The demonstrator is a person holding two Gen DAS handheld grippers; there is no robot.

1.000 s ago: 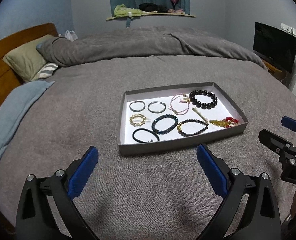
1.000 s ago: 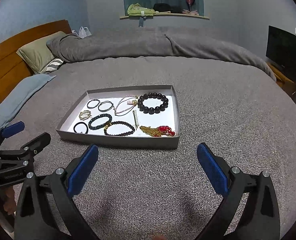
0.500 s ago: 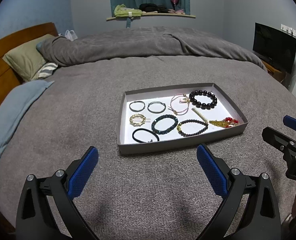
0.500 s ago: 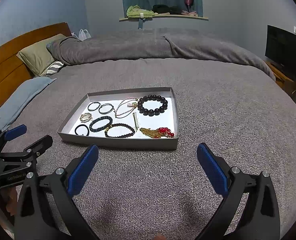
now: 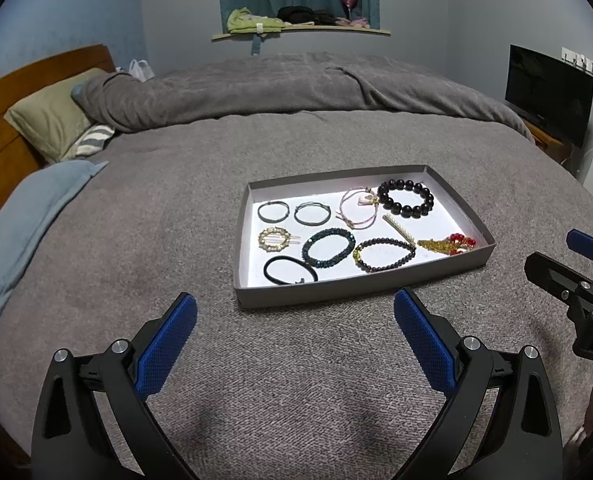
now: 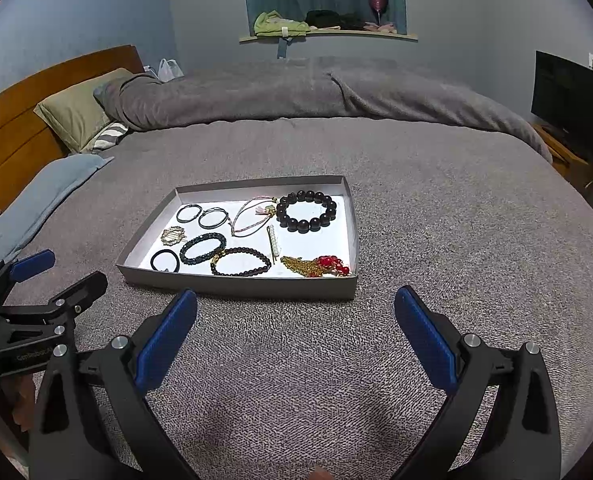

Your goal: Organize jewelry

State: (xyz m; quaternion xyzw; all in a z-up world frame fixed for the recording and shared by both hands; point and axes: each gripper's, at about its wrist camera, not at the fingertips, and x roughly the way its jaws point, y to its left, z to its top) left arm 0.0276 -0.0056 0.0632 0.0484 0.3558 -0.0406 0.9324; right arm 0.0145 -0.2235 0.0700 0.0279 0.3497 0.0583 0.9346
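1. Left tongs (image 5: 295, 316): blue-padded fingers spread wide apart, holding nothing, hovering over the grey bed (image 5: 176, 216) just short of the tray's near wall.
2. Right tongs (image 6: 296, 312): likewise wide apart and empty, poised before the tray's near right corner; the left tongs also show at the left edge of this view.
3. Tray (image 5: 352, 289): shallow grey box with a white floor, lying flat on the bed, ahead of both tongs.
4. Back row of the tray, left to right: two thin dark rings (image 5: 273, 212) side by side, a pink cord bracelet (image 5: 358, 208), and a large black bead bracelet (image 5: 405, 198) touching it.
5. Front row: gold clip (image 5: 274, 239), black hair tie (image 5: 290, 271) at the near left corner, dark blue bead bracelet (image 5: 328, 247), small-bead bracelet (image 5: 384, 255), pearl pin (image 5: 398, 228), and a gold chain with red beads (image 5: 448, 243) by the right wall.
6. Background: pillow (image 5: 50, 120) against the headboard, a dark screen (image 5: 548, 100) at right.
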